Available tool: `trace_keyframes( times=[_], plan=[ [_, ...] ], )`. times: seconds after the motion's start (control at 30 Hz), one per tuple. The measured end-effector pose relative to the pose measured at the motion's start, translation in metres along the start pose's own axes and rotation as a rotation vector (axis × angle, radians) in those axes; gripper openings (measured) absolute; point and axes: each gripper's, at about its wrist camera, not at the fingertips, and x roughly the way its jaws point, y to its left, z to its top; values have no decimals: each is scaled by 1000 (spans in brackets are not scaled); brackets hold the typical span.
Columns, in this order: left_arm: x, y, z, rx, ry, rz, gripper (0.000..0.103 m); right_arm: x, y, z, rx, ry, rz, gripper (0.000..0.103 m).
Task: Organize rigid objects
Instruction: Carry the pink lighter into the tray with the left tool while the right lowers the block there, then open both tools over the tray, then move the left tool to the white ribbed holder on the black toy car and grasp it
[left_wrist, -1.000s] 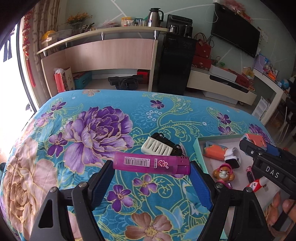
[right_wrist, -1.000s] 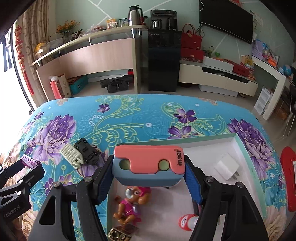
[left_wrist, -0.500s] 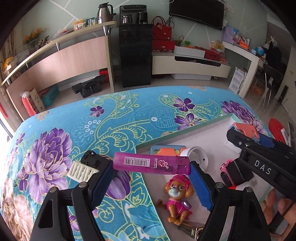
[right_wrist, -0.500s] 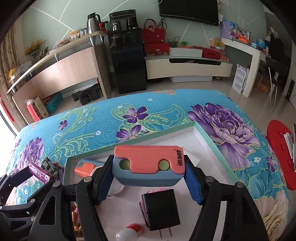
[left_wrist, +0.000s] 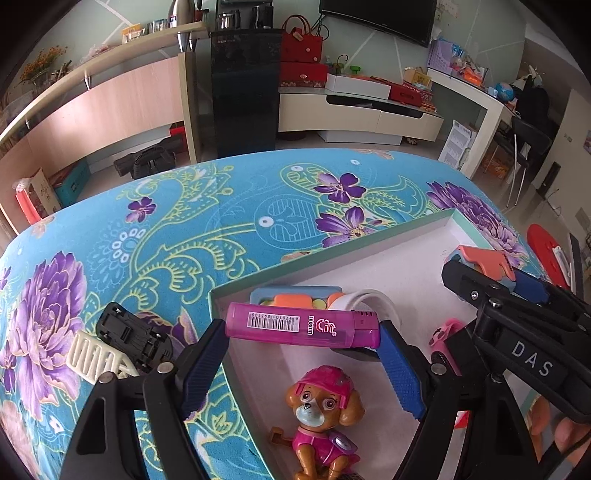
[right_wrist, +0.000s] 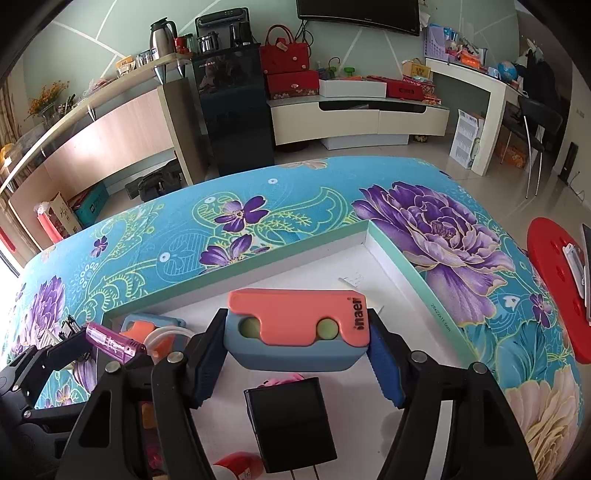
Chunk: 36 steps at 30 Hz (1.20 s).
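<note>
Behind the work surface runs a living room with a long wooden counter, a black cabinet, red bags, a low white media unit and a dark television on a pale green wall. Nearer, a bright blue cloth (left_wrist: 258, 206) printed with purple flowers covers the table, and on it sits a shallow box (right_wrist: 402, 254) with a mint-green rim and a white floor.

Over the near left corner of that box the left gripper (left_wrist: 301, 360) clamps a purple lighter (left_wrist: 303, 325) crosswise, one blue pad on each end, barcode facing up. Below it on the box floor lies a small dog figure (left_wrist: 323, 417) in a pink helmet and pink vest. Just behind the lighter, against the box wall, rest a blue and orange toy (left_wrist: 291, 297) and a white ring (left_wrist: 369, 301). Outside the box to the left, on the cloth, a black clip (left_wrist: 129, 336) lies touching a cream ribbed piece (left_wrist: 94, 358).

Further right above the box, the right gripper (right_wrist: 297, 356) holds a coral and blue case (right_wrist: 299, 328) squeezed end to end between its pads. Under it a black plug adapter (right_wrist: 290, 424) lies flat on the white floor, prongs toward the camera, with a red and white capsule (right_wrist: 236, 467) at the bottom edge beside it
</note>
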Motion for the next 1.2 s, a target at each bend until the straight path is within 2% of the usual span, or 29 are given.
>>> trace_keyframes(
  times=[0.37,0.9,1.03,1.2],
  plan=[
    [3,0,-3,-1,25,-14,84,6,10,-3,-41,33,-11,71],
    [-15,11,-1,-30,-3,-13,87,-10,13,1,-42,-4,5,72],
    [-20,22,-2,-54,-8,14,87,-16,14,3,-41,-19,10,72],
    [-27,41,-5,-92,-13,84,88,-15,19,2,-51,-9,23,72]
  ],
)
